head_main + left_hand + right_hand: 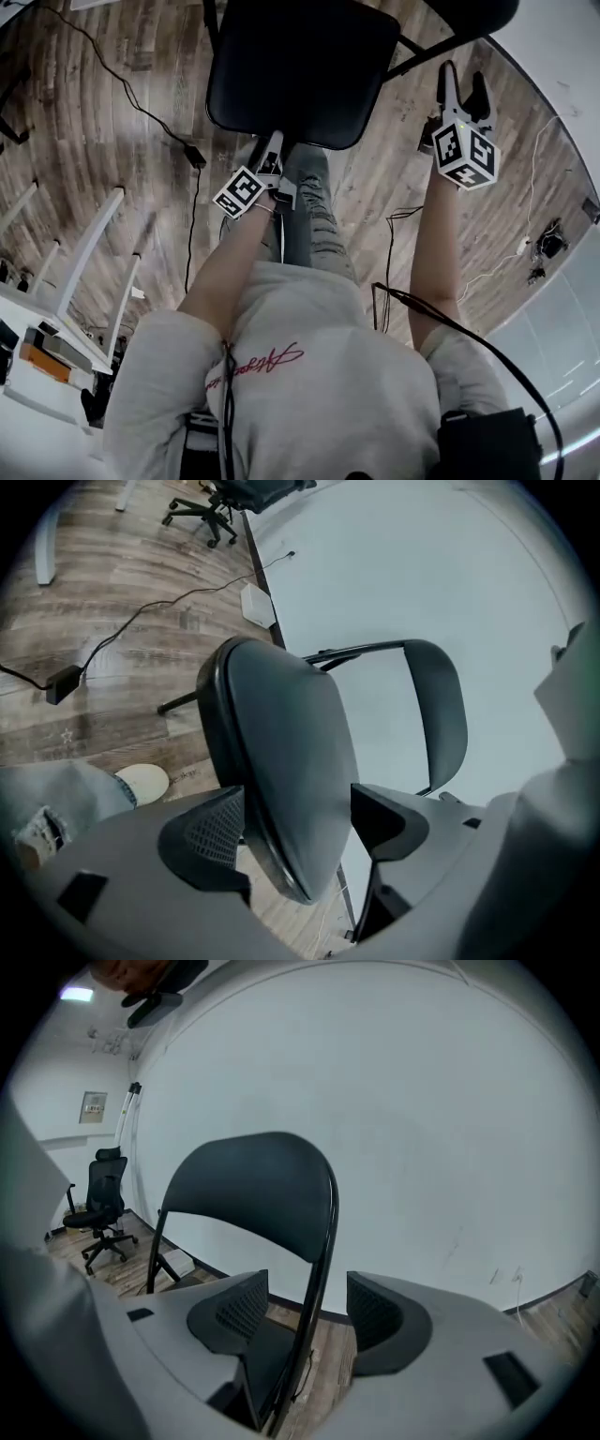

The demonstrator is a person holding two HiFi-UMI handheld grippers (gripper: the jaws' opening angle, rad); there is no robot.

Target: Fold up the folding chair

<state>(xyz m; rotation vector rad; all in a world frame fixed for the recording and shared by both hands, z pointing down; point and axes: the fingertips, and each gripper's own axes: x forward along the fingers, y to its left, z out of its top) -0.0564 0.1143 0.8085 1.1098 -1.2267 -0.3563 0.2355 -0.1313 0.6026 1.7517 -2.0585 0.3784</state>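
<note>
The black folding chair stands unfolded in front of me, its seat (300,70) at the top of the head view. My left gripper (275,148) is at the seat's front edge. In the left gripper view this gripper (295,832) is open, with the seat's rim (281,761) standing between the two pads and the backrest (436,714) beyond. My right gripper (461,80) is at the chair's right side. It (305,1312) is open around the backrest's black side tube (319,1269), with a gap on each side. The backrest panel (253,1185) rises above it.
A white wall (422,1129) is close behind the chair. A black cable (141,108) and its adapter (195,156) lie on the wooden floor to the left. A rolling office chair (98,1204) stands farther off. White table legs (89,253) are at the left. The person's jeans-clad leg (305,202) is under the seat's front.
</note>
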